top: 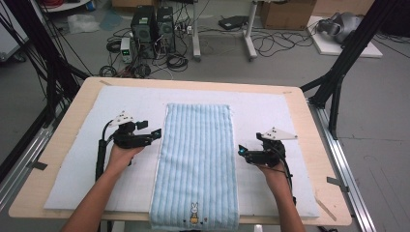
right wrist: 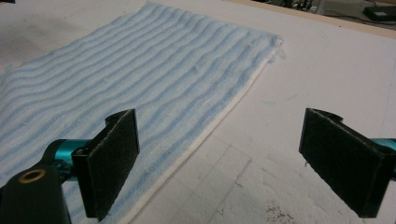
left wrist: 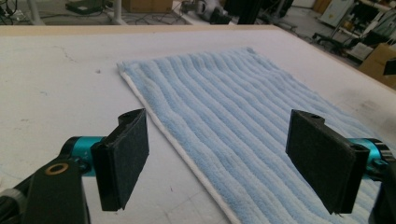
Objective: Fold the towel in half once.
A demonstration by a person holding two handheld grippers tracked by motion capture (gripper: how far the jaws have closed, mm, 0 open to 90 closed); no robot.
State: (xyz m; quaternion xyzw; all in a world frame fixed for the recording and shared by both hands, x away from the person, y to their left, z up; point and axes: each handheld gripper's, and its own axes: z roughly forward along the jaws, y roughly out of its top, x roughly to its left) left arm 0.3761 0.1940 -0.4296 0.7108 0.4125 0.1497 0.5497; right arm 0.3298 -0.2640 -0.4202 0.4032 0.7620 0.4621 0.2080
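Towel (top: 196, 164), pale blue and ribbed, is lying flat down the middle of the table (top: 63, 145), its near end hanging over the near edge. Left gripper (top: 155, 133) and right gripper (top: 241, 151) are hovering at its long sides, jaws spread wide, gripping nothing.

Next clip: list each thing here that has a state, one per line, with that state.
Towel: spread flat lengthwise on the white mat, unfolded, near end hanging over the table edge, rabbit picture at that end.
Left claw: open, nothing between its jaws, straddling the towel's long edge.
Right claw: open, nothing held, straddling the towel's other long edge.
White mat: lying flat on the table.
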